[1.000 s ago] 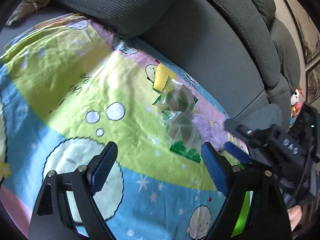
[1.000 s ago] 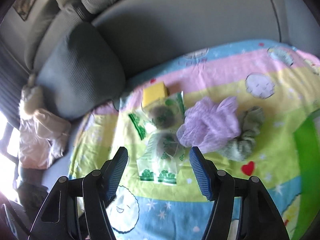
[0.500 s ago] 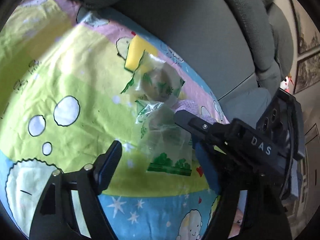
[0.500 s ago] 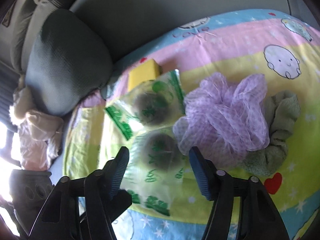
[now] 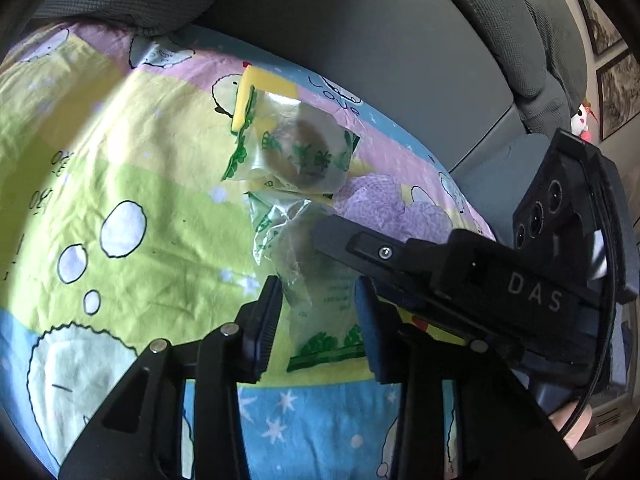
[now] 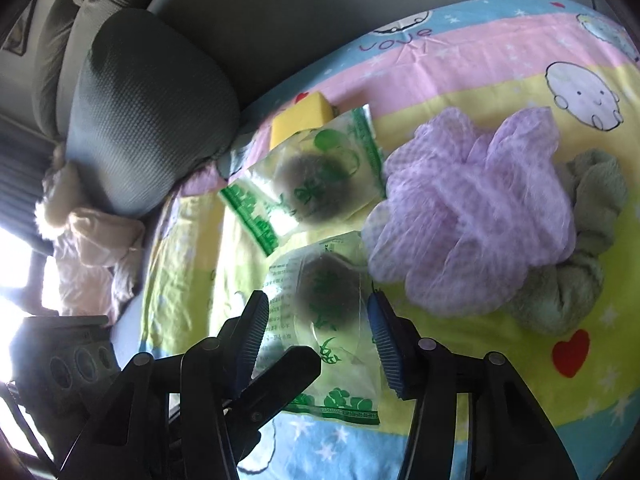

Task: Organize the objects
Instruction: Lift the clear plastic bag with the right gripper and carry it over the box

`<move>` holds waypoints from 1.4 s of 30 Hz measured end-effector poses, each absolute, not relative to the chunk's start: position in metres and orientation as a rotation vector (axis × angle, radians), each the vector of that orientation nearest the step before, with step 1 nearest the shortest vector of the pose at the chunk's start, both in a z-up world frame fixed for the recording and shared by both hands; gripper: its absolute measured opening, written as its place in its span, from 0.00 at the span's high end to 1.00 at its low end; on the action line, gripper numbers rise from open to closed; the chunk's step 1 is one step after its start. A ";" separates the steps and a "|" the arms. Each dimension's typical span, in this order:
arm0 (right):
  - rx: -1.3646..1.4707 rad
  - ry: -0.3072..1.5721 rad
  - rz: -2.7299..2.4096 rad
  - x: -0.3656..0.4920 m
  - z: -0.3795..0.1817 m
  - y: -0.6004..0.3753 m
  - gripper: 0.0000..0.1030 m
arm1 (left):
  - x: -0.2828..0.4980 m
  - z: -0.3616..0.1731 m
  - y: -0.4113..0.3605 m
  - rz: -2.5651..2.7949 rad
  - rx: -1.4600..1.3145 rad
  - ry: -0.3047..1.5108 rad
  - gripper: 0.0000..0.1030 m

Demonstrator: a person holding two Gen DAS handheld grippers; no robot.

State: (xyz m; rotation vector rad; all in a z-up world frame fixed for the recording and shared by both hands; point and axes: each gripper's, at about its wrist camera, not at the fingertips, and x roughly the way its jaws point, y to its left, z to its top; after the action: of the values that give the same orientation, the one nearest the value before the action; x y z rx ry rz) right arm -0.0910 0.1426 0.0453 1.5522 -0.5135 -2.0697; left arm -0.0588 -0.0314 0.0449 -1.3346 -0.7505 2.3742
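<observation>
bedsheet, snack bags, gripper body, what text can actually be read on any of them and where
"DAS": white letters on the black body of the right gripper, seen from the left wrist view.
"LOVE": handwritten-style print on the cartoon bedsheet, near the sofa back; it also shows in the right wrist view.
Nearer snack bag: small print down its side, too small to read.
Farther snack bag: green characters, too blurred to read.
</observation>
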 end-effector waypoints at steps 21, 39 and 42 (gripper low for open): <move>1.343 -0.514 -2.089 -0.034 0.090 0.156 0.48 | 0.001 0.100 -0.003 2.556 -1.147 -0.605 0.67; 1.149 -0.570 -2.231 -0.001 0.137 0.215 0.48 | 0.029 0.139 0.047 2.536 -0.943 -0.504 0.67; 1.129 -0.583 -2.252 0.002 0.141 0.224 0.48 | 0.029 0.140 0.053 2.522 -0.932 -0.493 0.67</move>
State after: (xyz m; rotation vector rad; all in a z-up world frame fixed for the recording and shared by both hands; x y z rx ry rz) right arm 0.0019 0.2238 0.1407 1.1287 -0.5834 -2.2516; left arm 0.0288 0.0532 0.1399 -0.9322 -0.4932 2.5224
